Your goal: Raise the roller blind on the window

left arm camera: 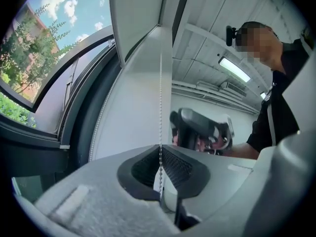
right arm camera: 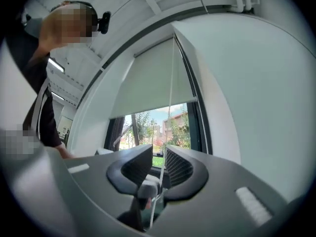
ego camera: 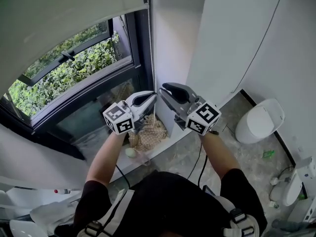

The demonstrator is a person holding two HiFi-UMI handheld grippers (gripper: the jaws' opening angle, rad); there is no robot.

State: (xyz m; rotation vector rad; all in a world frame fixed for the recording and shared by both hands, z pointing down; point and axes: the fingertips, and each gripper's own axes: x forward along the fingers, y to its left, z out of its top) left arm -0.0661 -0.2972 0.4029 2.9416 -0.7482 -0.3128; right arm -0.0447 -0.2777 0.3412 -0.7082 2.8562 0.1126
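My left gripper (left arm camera: 160, 154) is clamped on the bead chain (left arm camera: 160, 98). Its jaws are pinched together and the chain runs straight up from between them. My right gripper (right arm camera: 159, 158) has its jaws apart. The chain hangs through the gap but the pads don't press it, so there is no grip there. Both grippers sit side by side, tips close together, at the right edge of the window (ego camera: 74, 68). The roller blind (ego camera: 59, 14) covers the upper part of the window. The lower glass is uncovered, with greenery outside. A toilet (ego camera: 259, 120) stands on the floor to the right.
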